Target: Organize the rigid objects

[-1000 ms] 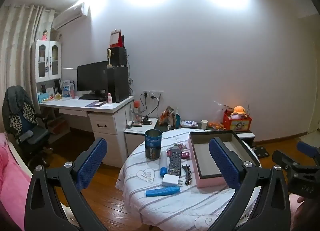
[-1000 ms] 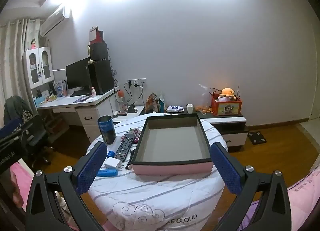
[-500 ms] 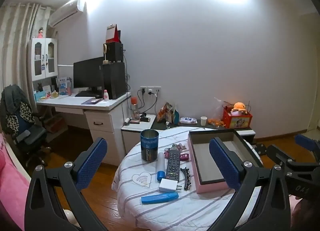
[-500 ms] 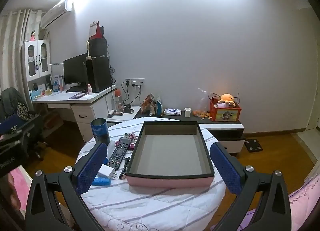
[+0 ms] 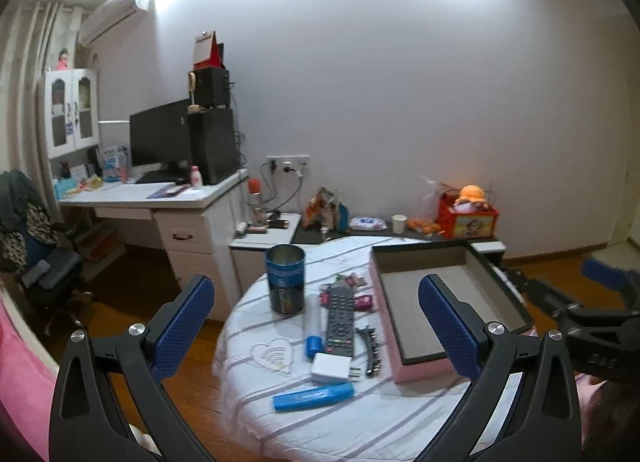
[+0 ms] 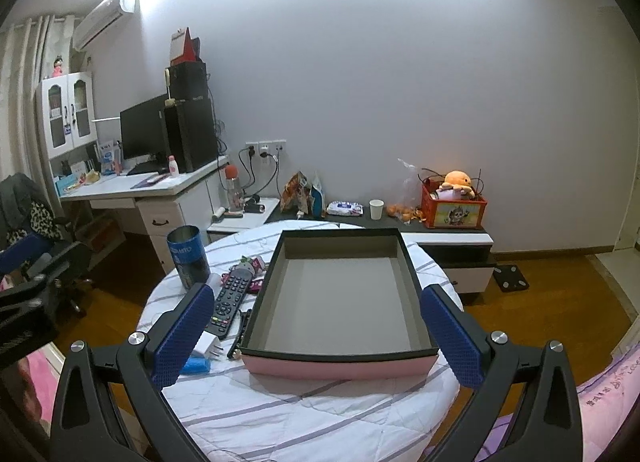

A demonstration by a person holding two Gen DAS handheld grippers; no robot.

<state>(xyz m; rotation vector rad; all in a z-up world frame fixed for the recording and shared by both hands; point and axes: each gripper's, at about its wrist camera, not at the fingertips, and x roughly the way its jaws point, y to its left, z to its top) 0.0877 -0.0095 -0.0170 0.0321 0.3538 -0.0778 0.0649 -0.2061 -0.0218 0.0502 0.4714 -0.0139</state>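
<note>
Bedroom w/ round table under a white striped cloth (image 6: pixel 304 414). Right gripper (image 6: pixel 316 336), jaws wide apart, nothing held; open pink cardboard box w/ black rim (image 6: pixel 340 366) sits directly ahead. Left gripper (image 5: pixel 316 326) also spread, empty; black TV remote (image 5: pixel 340 322), blue metal tin (image 5: pixel 285 279), white plug adapter (image 5: pixel 331 367), blue plastic tube (image 5: pixel 313 397) ahead, box to its right.

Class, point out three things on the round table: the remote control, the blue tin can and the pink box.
remote control (image 5: pixel 340 321), left wrist view, middle of its button face.
blue tin can (image 5: pixel 285 282), left wrist view, its side wall.
pink box (image 6: pixel 336 365), right wrist view, its pink front wall.
</note>
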